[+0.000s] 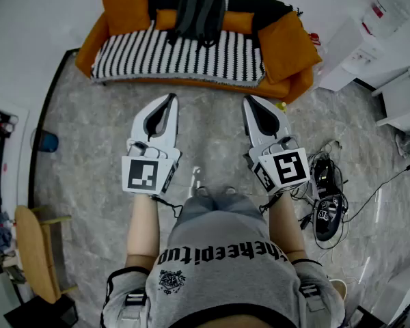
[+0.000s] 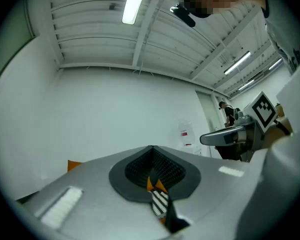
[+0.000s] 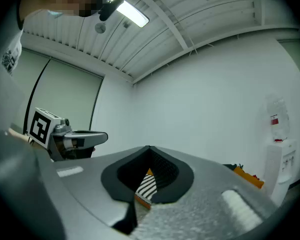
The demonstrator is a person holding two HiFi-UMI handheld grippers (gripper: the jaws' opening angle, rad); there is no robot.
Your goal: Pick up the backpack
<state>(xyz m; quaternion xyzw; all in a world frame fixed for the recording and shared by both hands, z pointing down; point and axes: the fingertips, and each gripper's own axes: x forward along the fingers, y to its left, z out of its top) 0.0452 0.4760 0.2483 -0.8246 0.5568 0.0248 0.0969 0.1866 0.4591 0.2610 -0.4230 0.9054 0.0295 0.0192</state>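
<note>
Ribbed fingers (image 2: 135, 170) together, grey backpack (image 1: 199, 11), striped sofa (image 1: 157, 59)

The backpack (image 1: 199, 12) stands on the sofa (image 1: 191, 60), in the middle, leaning against its back. The left cushion (image 1: 125, 5) is at one side of it and the right cushion (image 1: 287, 43) at the other. Before the sofa, the left gripper (image 1: 171, 99) and the right gripper (image 1: 249, 101) are side by side, apart from each other. Cables (image 1: 326, 197) lie on the floor (image 1: 212, 135) at the right. A chair (image 1: 34, 251) stands far left.
</note>
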